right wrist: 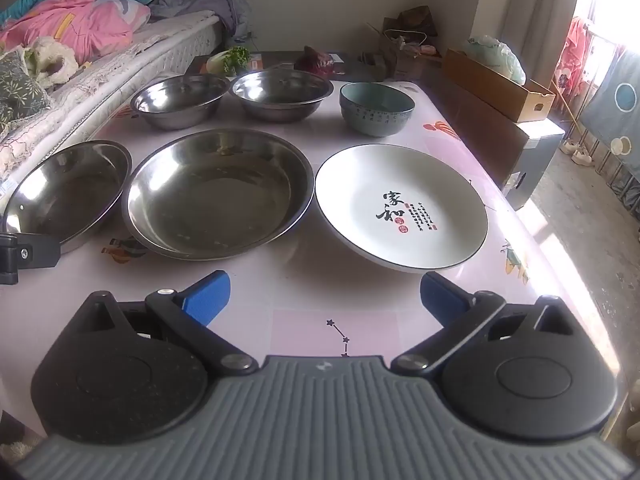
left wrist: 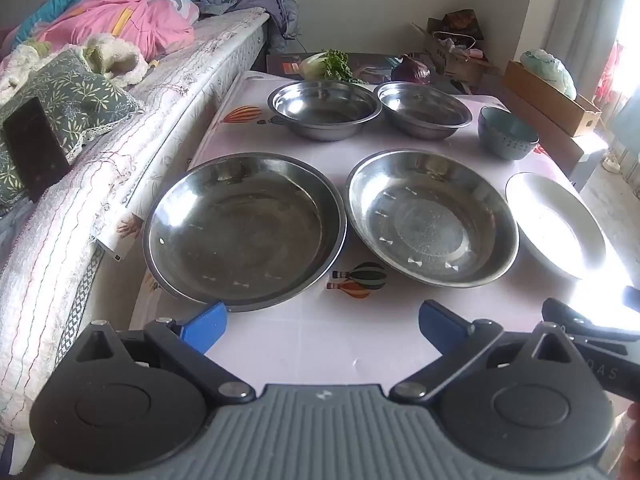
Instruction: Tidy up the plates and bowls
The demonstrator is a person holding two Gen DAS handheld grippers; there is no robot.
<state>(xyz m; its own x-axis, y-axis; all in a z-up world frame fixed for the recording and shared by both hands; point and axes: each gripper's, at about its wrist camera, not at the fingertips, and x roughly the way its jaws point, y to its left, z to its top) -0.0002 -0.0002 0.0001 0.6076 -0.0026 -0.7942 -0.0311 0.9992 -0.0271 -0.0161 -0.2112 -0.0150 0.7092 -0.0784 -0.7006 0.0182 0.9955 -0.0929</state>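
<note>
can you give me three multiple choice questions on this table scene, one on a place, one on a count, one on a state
1. Where is the white plate?
A. right end of the near row
B. left end of the far row
C. inside a steel bowl

2. How many steel dishes are on the table?
A. two
B. four
C. six

3. How is the right claw?
A. shut on the plate
B. open, holding nothing
C. shut on a bowl

Answers:
1 A, it lies right of the two steel plates.
2 B, two wide steel plates in front and two steel bowls behind; the blue bowl is not steel.
3 B, its blue fingers stand wide apart over bare tablecloth.
</note>
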